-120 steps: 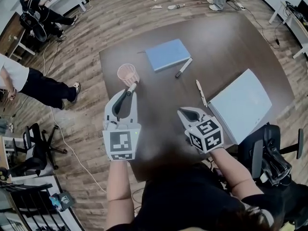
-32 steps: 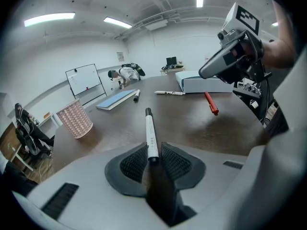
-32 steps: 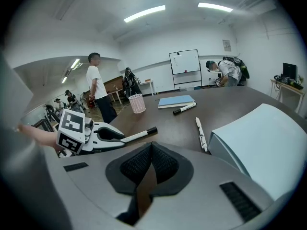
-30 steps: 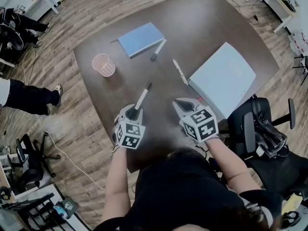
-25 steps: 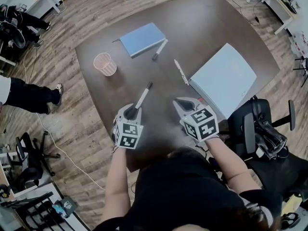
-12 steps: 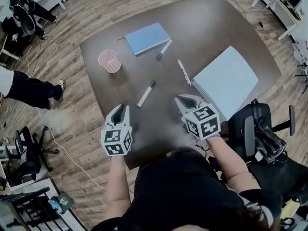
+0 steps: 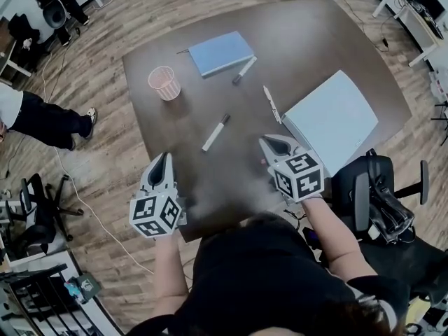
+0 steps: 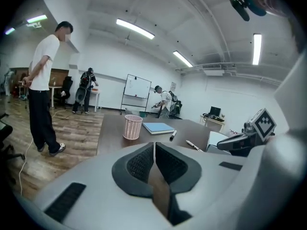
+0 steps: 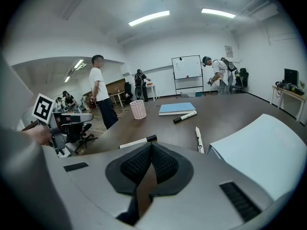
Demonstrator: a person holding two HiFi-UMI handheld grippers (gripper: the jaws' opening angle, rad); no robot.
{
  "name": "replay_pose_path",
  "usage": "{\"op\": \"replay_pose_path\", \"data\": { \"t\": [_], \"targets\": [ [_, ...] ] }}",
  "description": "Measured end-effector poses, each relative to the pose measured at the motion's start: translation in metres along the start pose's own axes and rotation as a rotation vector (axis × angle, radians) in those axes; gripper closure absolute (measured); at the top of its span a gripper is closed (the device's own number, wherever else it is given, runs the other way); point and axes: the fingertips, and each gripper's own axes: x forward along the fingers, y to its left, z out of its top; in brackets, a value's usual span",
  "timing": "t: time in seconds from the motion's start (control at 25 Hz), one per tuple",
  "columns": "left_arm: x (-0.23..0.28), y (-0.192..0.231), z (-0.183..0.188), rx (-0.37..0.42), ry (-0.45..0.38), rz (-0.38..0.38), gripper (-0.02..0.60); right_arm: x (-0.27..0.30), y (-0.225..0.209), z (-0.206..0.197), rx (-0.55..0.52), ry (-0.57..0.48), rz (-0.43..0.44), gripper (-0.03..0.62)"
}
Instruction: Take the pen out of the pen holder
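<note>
"Left gripper view, left gripper (image 8: 154, 145): state?"
"Jaws just closed, pressed together, nothing between. Right gripper (image 9: 150, 146) also pressed together, empty."
"Pen?"
"White marker pen with black cap (image 7: 215, 132) lies flat on dark brown wooden table (image 7: 315, 40), frame centre, well apart from pink mesh pen holder (image 7: 164, 82), upper left."
"Step?"
"Removal looks finished. Next I'd guess both hands just rest; no regrasp needed."
</note>
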Motion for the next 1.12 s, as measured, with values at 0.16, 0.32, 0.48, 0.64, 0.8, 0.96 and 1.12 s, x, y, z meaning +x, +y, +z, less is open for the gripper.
{"op": "replay_pose_path", "data": {
  "t": [0.16,0.32,0.48,0.64,0.8,0.96,1.12],
  "targets": [
    [-0.01,0.001,0.002,0.001,0.003,0.029,0.549,0.0,0.0,0.004,0.002,-0.01,-0.002,0.577],
    [-0.014,0.004,-0.009,-0.009,0.035,0.055,0.549,0.002,0.004,0.007,-0.003,-0.014,0.002,0.576],
    [-0.017,0.007,-0.023,-0.035,0.069,0.068,0.549,0.004,0.006,0.009,-0.016,-0.015,0.011,0.577],
    [-0.022,0.008,-0.032,-0.048,0.084,0.073,0.549,0.006,0.01,0.011,-0.007,-0.013,0.026,0.577],
    [-0.024,0.008,-0.033,-0.052,0.085,0.077,0.549,0.008,0.012,0.013,0.003,-0.008,0.035,0.576],
    [-0.025,0.013,-0.032,-0.06,0.082,0.081,0.549,0.011,0.016,0.015,-0.005,-0.004,0.036,0.577],
    [-0.022,0.013,-0.03,-0.057,0.085,0.08,0.549,0.014,0.017,0.016,-0.01,0.001,0.04,0.577]
  ]
}}
